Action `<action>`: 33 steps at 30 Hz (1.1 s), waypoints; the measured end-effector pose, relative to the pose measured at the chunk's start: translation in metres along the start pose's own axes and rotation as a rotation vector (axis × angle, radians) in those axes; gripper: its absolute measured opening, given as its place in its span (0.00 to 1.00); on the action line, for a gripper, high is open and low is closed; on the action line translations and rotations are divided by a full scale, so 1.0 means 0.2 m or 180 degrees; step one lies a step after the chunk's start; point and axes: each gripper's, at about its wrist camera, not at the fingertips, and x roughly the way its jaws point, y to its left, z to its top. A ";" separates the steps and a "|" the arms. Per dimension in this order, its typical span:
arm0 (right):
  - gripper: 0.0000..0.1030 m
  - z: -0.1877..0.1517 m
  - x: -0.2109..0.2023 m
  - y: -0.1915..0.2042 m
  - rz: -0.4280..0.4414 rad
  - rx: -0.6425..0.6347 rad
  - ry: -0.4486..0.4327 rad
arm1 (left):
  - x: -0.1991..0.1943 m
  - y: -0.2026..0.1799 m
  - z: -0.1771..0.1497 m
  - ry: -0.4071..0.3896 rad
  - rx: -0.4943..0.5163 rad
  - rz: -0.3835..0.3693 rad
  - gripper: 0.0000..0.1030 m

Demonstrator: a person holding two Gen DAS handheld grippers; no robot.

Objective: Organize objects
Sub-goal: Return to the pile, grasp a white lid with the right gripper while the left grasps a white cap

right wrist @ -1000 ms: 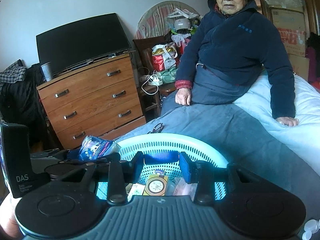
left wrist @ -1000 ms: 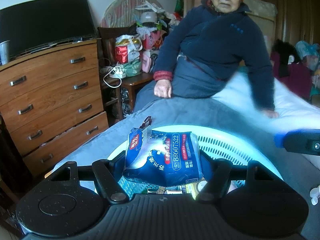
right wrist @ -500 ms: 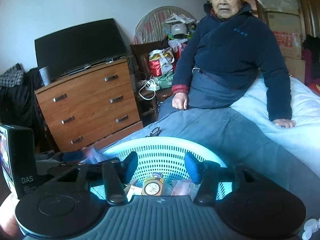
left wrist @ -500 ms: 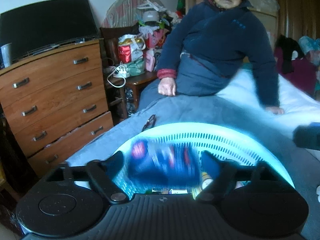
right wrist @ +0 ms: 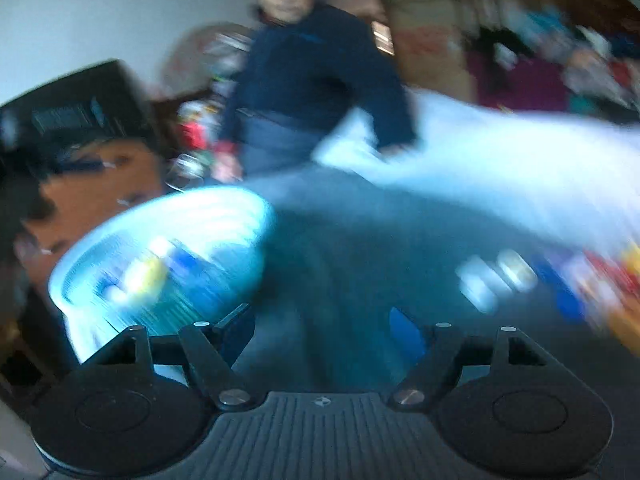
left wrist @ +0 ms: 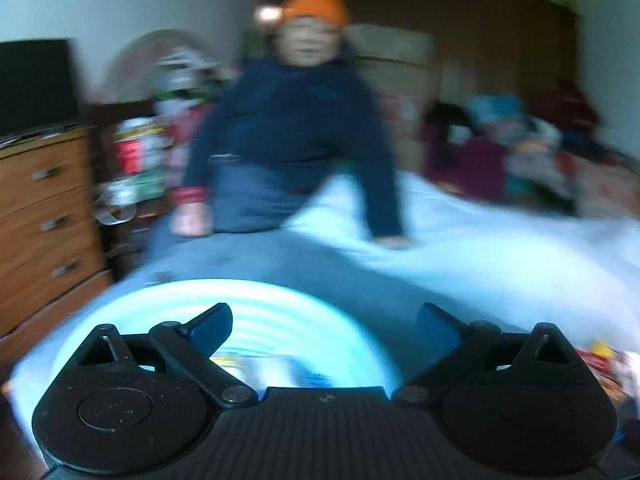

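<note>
Left wrist view, heavily blurred: my left hand-held gripper [left wrist: 324, 326] has its jaws spread wide with nothing between them, poised above the near rim of a pale blue plastic basket [left wrist: 248, 300] that sits on the bed [left wrist: 500, 264]. Inside the basket I can make out smeared shapes of packets [left wrist: 260, 364], too blurred to name. A person in an orange hat and dark blue jacket [left wrist: 296, 120] sits on the far edge of the bed, one hand resting on the covers.

In the right wrist view, my right hand-held gripper [right wrist: 322, 330] is likewise spread wide and empty, tilted and pointing at the grey blanket [right wrist: 360, 248] to the right of the basket [right wrist: 160, 260]. Loose items [right wrist: 520, 276] lie scattered on the bed at the far right, well apart from the basket; I cannot tell what they are.

I judge this to be the gap between one drop-off and the next pick. The next move calls for steadying the right gripper, aiming it at one of the loose items and closing on it. The basket already holds several things, yet more remain outside it.
</note>
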 end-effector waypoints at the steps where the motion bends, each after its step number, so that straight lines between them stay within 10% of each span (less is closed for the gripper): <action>1: 0.74 -0.07 -0.03 -0.09 -0.0104 0.0096 0.0071 | 0.01 -0.09 -0.02 0.0009 0.0078 -0.0142 0.98; 8: 0.74 -0.35 -0.23 -0.55 -0.0583 0.0546 0.0155 | 0.34 -0.67 -0.32 0.0319 0.0516 -0.0770 0.92; 15: 0.73 -0.43 -0.27 -0.80 -0.0720 0.0696 0.0091 | 0.91 -1.05 -0.64 0.0817 0.0999 -0.0882 0.74; 17: 0.72 -0.43 -0.24 -0.84 -0.0721 0.0685 0.0085 | 1.07 -1.09 -0.69 0.0991 0.0942 -0.0945 0.61; 28: 0.62 -0.44 -0.14 -1.02 -0.0688 0.0804 0.0102 | 1.38 -1.29 -0.82 0.0963 0.0918 -0.0860 0.59; 31: 0.54 -0.43 -0.14 -1.02 -0.0658 0.0775 0.0087 | 1.37 -1.30 -0.82 0.0924 0.0907 -0.0832 0.31; 33: 0.54 -0.42 -0.14 -1.01 -0.0662 0.0757 0.0048 | 1.35 -1.27 -0.80 0.0960 0.0814 -0.0858 0.30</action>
